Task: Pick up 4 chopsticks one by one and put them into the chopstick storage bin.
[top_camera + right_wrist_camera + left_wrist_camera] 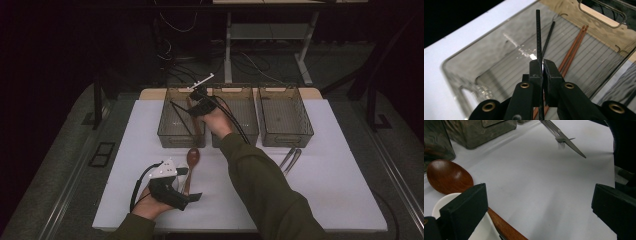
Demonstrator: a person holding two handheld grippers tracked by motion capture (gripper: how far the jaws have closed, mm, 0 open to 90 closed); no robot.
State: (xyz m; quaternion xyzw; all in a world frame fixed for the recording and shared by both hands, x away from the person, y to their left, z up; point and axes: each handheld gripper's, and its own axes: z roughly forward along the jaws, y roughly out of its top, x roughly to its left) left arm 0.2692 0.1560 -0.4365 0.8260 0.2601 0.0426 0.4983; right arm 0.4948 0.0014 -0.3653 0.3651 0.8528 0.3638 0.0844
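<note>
Writing: no brand, label or readable lettering is showing on any item
Left gripper (pixel 192 196): sitting nearest, at about 7 o'clock on the white table cover (pixel 330 200), its jaws standing wide apart with nothing between them; the left gripper view is showing bare cover in the gap
White dish (pixel 482 232): one, lying just beside the left jaw in the left gripper view, partly under the wooden spoon's handle
Wooden spoon (pixel 192 159): one, lying just beyond the left gripper, its bowl pointing toward 12 o'clock
Fork and knife (pixel 290 159): one of each, lying side by side at about 3 o'clock from the spoon; the left gripper view is showing the fork tines and the serrated knife blade
Baskets: three clear ones in a row at 12 o'clock; left basket (pixel 172 140), middle basket (pixel 250 100), right basket (pixel 285 115)
Right gripper (pixel 542 67): hanging over the left basket, jaws pressed together on one black chopstick (pixel 538 35)
Inside the left basket: the right gripper view is showing a second black chopstick (pixel 549 37) and two brown chopsticks (pixel 574 48) lying on the ribbed floor
</note>
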